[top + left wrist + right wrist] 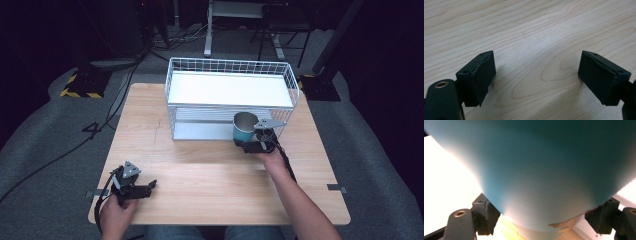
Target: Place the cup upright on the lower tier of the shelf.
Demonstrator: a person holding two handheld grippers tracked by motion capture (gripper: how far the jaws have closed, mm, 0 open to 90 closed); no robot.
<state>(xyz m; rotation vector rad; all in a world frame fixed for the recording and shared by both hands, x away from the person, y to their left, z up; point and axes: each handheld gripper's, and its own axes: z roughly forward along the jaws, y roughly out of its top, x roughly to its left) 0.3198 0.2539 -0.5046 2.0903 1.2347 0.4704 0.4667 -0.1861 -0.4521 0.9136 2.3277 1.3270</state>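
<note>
Teal cup (243, 129) upright, long axis vertical, mouth up (metal-look inside, smooth round wall), at white wire rack (230, 67) lower front. Right gripper (252, 146) fingers clamped on cup. Left gripper (145, 189) fingers apart over wooden bench (200, 175).

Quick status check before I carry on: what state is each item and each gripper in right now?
Teal cup: upright, held at the front of the rack's lower shelf.
Right gripper: shut on the teal cup.
Left gripper: open, nothing between its jaws, low over the table.
White wire rack: standing on the table, top shelf bare.
</note>
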